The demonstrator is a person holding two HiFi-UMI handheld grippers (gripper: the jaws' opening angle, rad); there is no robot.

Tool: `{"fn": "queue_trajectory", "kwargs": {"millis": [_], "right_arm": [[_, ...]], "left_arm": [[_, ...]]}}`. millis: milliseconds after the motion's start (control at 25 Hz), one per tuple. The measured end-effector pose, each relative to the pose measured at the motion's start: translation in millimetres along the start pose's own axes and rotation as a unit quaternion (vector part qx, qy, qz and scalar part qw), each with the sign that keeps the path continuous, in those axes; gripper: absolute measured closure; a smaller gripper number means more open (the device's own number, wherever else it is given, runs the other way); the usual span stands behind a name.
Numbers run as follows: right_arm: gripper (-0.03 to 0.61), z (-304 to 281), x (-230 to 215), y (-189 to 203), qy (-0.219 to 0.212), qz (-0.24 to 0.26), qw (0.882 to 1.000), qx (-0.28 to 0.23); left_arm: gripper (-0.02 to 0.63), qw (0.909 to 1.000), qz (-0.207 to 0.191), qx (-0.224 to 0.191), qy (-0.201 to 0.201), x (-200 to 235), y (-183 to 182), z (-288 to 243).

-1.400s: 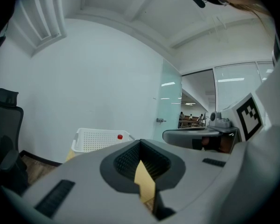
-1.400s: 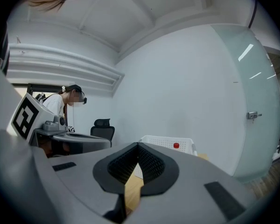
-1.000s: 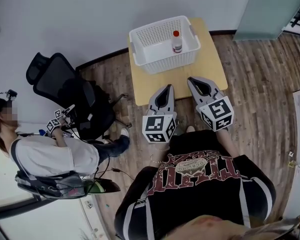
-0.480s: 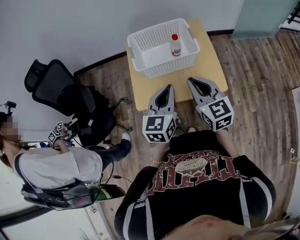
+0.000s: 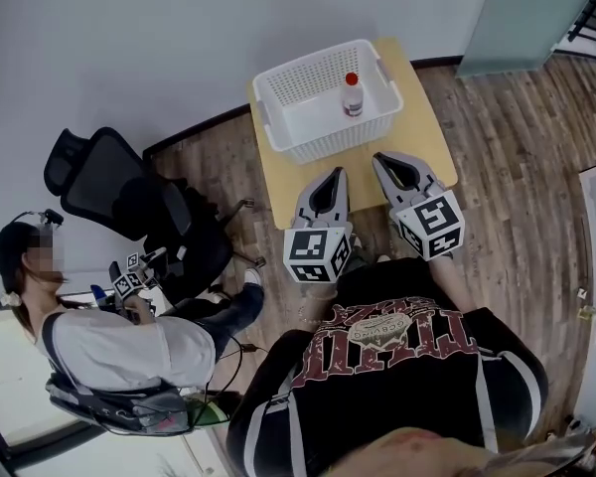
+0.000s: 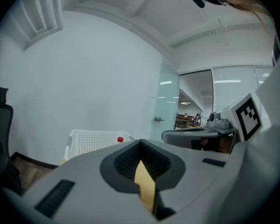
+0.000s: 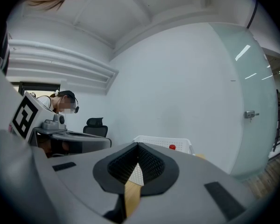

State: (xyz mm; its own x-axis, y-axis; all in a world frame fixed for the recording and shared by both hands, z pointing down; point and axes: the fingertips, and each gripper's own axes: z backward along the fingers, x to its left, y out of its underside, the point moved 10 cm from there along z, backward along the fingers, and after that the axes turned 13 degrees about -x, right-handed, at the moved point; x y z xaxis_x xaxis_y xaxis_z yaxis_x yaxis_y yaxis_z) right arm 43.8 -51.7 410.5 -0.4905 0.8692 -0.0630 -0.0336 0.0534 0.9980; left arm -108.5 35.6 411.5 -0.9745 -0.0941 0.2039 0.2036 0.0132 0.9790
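Note:
A white perforated basket (image 5: 313,107) stands on a small wooden table (image 5: 353,172) and holds an upright clear bottle with a red cap (image 5: 352,94). My left gripper (image 5: 335,173) and right gripper (image 5: 378,158) hover side by side over the table's near edge, pointing at the basket, short of it. Both are shut with nothing between the jaws. In the left gripper view the shut left gripper (image 6: 140,143) faces the basket (image 6: 91,141) and the red cap (image 6: 120,138). The right gripper (image 7: 138,144) likewise faces the basket (image 7: 161,143) and cap (image 7: 172,147).
A black office chair (image 5: 129,192) stands left of the table. A seated person (image 5: 109,341) at lower left holds another pair of marker-cube grippers. A frosted glass door (image 5: 512,13) is at the far right. The floor is wood, with a white wall behind the table.
The seated person has leaned up and to the right, and the chair shows lower in the head view. Both grippers stay shut and in place; their views have tilted slightly.

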Motion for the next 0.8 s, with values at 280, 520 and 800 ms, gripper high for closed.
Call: {"fn": "queue_trajectory", "kwargs": {"millis": [280,520,800], "right_arm": [[0.561,-10.1,-0.7,-0.7,0.005,0.003,1.0,0.002],[0.561,-18.7,-1.8,1.0,0.017,0.003,1.0,0.005],[0.561,-52.4,2.7,5.3,0.03,0.006,0.999,0.011]], "left_arm": [[0.581,0.9999,0.001,0.003,0.012,8.0,-1.3,-9.1],[0.581,0.9997,0.004,0.01,0.022,18.5,-0.9,-16.5],[0.581,0.9993,0.009,0.013,0.034,54.4,-2.3,-30.6]]}}
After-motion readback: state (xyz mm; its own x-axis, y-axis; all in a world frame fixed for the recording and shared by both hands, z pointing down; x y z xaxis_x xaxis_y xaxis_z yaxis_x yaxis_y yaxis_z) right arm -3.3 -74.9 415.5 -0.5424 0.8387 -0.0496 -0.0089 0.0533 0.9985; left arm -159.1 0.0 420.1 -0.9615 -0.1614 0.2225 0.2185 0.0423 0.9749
